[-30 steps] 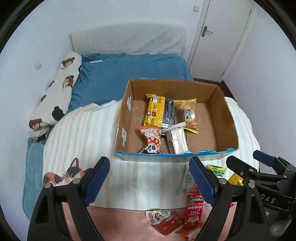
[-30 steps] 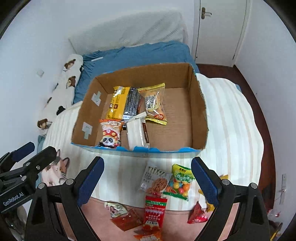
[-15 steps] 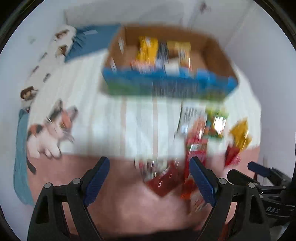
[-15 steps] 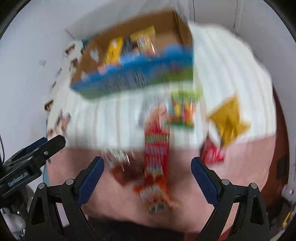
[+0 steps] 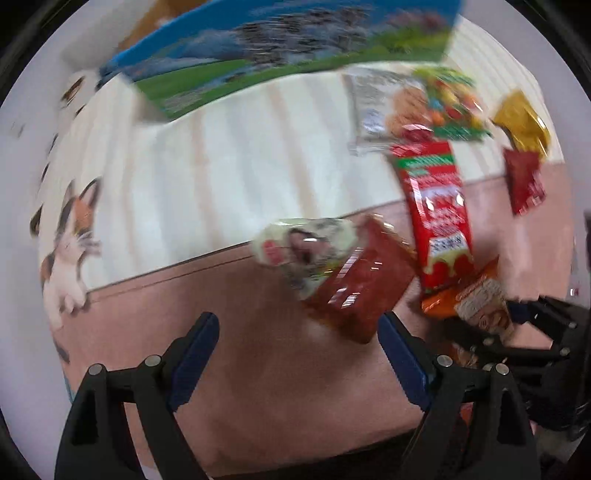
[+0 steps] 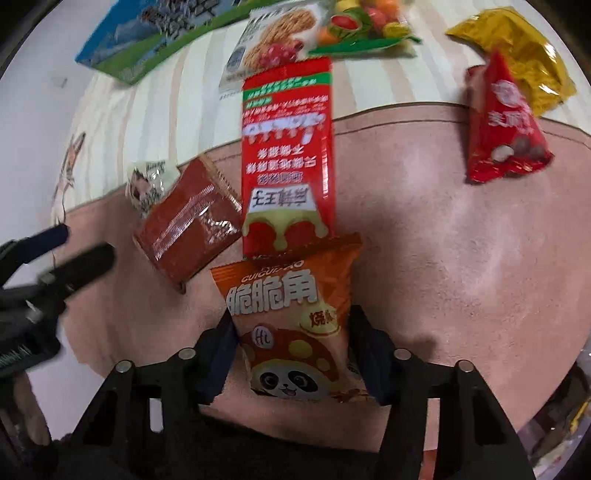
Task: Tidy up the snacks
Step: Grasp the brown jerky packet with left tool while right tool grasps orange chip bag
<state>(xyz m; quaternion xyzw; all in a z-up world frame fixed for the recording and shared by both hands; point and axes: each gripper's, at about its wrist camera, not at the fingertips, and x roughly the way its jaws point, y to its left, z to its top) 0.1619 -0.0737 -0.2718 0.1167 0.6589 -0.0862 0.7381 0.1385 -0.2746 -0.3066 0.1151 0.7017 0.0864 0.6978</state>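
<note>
An orange panda snack packet (image 6: 291,321) lies on the pink blanket (image 6: 443,258), and my right gripper (image 6: 291,325) points down over it. Its jaws are closing, with the blue pads against the packet's two long edges. Beyond it lie a long red packet (image 6: 286,155), a dark red packet (image 6: 188,232) and a small pale packet (image 6: 147,181). My left gripper (image 5: 295,325) hangs open over bare blanket, and its right fingertip (image 5: 388,325) is close to the dark red packet (image 5: 358,284). The blue-sided cardboard box (image 5: 295,48) stands at the far edge.
A red pouch (image 6: 502,122), a yellow packet (image 6: 517,48), a cookie packet (image 6: 266,48) and a fruit-candy packet (image 6: 362,22) lie farther off on the striped cover (image 6: 155,110). A cat print (image 5: 70,240) marks the cover's left side.
Both grippers have dropped from above the box down to the loose snacks. The right jaws went from wide apart to narrow around the orange panda packet. The left jaws kept their width.
</note>
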